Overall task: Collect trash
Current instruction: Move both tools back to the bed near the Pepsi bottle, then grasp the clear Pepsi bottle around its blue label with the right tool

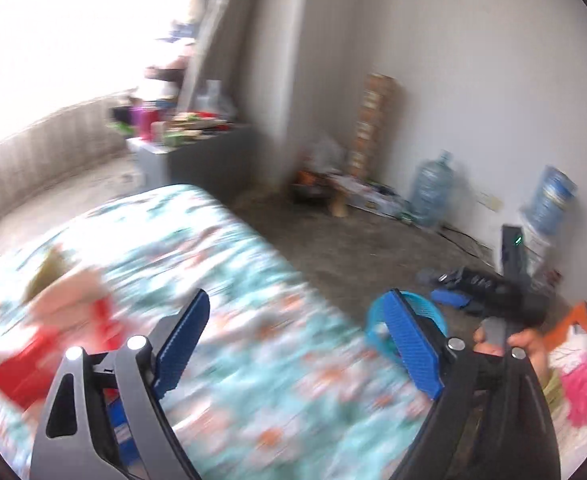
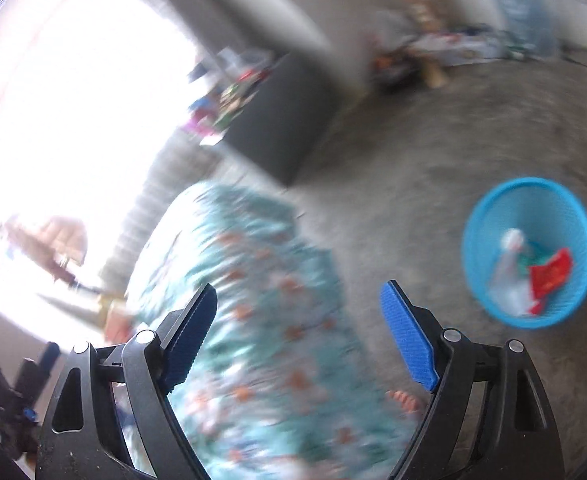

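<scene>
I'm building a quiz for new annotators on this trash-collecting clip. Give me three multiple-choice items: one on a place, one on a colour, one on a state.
1. Where does the round mesh basket stand?
A. on the bed
B. on the grey floor
C. on the dark cabinet

2. What colour is the basket?
A. light blue
B. yellow
C. black

3. How do the right tongs stand?
A. shut on a wrapper
B. shut on nothing
C. open, nothing between them

Key:
1 B: in the right wrist view it sits on the grey floor, clear of the floral bed cover.
2 A: its rim and wall are light blue, with a red wrapper and clear plastic inside.
3 C: the blue pads stand wide apart, with only the bed and the floor seen between.
</scene>
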Demonstrator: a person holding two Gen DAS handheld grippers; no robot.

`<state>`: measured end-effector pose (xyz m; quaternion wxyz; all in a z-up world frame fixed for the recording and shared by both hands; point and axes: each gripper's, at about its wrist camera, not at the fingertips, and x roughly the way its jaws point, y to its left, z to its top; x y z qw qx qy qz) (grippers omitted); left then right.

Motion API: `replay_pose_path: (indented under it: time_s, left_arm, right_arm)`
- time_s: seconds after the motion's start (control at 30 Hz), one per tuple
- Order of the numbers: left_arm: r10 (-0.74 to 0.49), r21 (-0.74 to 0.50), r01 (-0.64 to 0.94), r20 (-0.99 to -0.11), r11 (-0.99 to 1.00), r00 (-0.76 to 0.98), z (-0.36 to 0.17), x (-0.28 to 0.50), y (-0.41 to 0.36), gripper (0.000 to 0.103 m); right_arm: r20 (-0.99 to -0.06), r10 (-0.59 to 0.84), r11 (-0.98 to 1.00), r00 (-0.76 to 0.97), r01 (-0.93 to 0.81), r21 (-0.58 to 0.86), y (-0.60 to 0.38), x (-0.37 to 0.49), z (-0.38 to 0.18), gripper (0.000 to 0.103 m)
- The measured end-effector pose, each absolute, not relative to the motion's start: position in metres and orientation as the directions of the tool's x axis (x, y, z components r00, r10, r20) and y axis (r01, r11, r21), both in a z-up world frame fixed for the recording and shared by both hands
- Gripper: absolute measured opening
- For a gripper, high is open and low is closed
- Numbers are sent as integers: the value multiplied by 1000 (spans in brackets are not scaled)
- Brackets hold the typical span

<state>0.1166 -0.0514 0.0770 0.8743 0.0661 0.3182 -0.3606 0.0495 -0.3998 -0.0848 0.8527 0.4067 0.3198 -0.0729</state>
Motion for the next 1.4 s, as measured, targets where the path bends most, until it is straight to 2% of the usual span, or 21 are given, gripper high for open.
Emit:
replay_pose_path:
  time_s: [0.23, 0.37, 0.47, 0.7, 0.8, 0.97, 1.1, 1.4]
  left_arm:
    - [-467, -112, 510, -601, 853, 649, 52, 93, 71, 93]
    - [-417, -140, 424, -604, 895, 679, 33, 93, 109, 93]
    - [-336, -119, 341, -633, 933, 698, 12, 99, 133, 93]
    - [-241, -114, 220, -639, 969, 730, -10, 116, 170, 93]
    - [-291, -189, 222, -664, 957, 688, -25, 130, 179, 93]
    - [-445, -374, 245, -684, 894, 579, -40, 142, 184, 93]
    - [-472, -376, 287, -674, 881, 568, -37, 129, 178, 93]
    - [-656, -485, 448, -625, 751, 423, -19, 82, 143, 93]
  right_arm:
    - [-608, 337, 727, 719, 213, 653, -319, 98, -76, 80]
    - [-603, 452, 723, 658, 126, 680, -272, 121, -76, 80]
    - [-576, 541, 694, 613, 62, 717, -244, 140, -78, 80]
    - [-596, 603, 663, 530, 82, 744, -210, 167, -94, 80]
    - [-611, 603, 679, 512, 73, 731, -198, 170, -91, 80]
    - [-606, 618, 664, 501, 81, 743, -203, 171, -88, 80]
    - [-597, 624, 650, 504, 89, 755, -204, 178, -88, 80]
    - [-583, 587, 626, 562, 143, 767, -233, 170, -92, 81]
